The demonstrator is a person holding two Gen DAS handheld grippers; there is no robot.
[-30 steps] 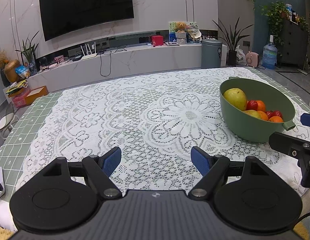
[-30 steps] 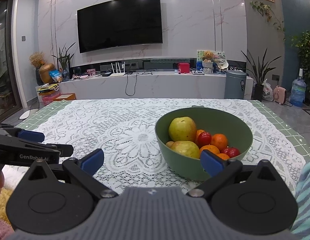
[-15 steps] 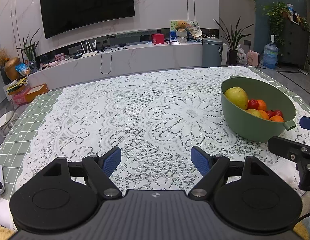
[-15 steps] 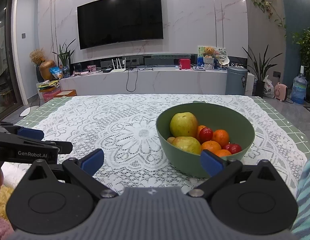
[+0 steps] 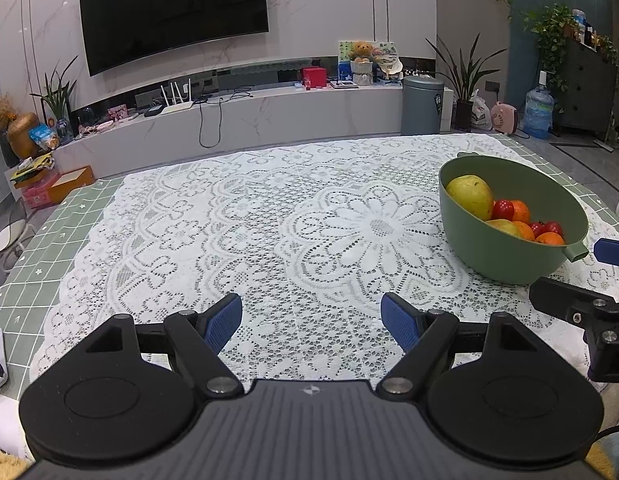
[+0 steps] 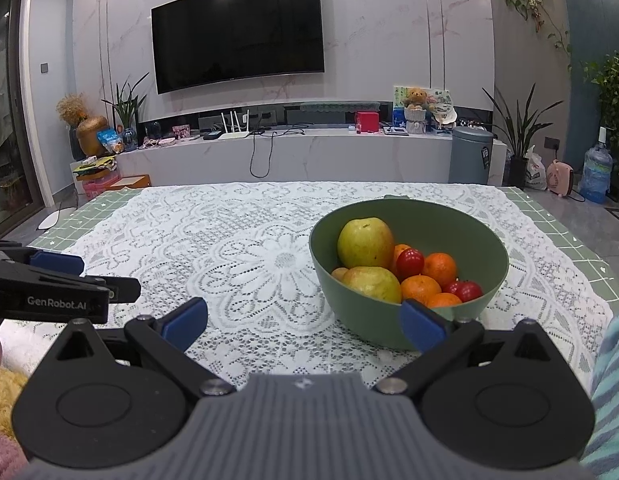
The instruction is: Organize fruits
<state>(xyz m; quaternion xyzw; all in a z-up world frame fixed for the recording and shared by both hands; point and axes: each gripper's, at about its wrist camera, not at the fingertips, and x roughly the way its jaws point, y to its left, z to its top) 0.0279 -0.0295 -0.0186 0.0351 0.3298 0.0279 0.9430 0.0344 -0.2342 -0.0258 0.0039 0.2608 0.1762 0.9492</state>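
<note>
Fruit all in green bowl (image 6: 409, 280), sitting on white lace tablecloth (image 5: 269, 220) over green checked table cover (image 5: 41, 252).

Bowl contents, right wrist view: yellow-green apple (image 6: 365, 242) upright against the near-left wall, second yellow-green apple (image 6: 373, 283) below it at the front rim, small red fruit (image 6: 410, 262) between apples and oranges, oranges (image 6: 439, 268) clustered centre-right, more small red fruit (image 6: 465, 290) at front right. Exact fruit count unclear, some hidden under others. Bowl upright, small handle tab (image 5: 575, 253) on the near side in left wrist view.

Left gripper (image 5: 311, 316): fingers spread wide, nothing between them, only bare lace under the gap. Blue pads (image 5: 223, 322) clear of everything. Bowl off to its right, well apart from the fingertips.

Right gripper (image 6: 303, 320): fingers also spread wide, empty. Right blue pad (image 6: 421, 326) overlaps the bowl's front wall in view; touching or just short of it, cannot tell. Left pad over lace, beside the bowl.

Each gripper visible at the edge of the other's camera: black body with blue tip at far right of left view, "GenRobot.AI" lettering at far left of right view.

Background: wall TV (image 6: 237, 32), low marble console (image 6: 289, 156), grey bin (image 6: 469, 158), potted plants, water jug (image 6: 595, 176). Striped sleeve (image 6: 613, 392) at right edge of right view.
</note>
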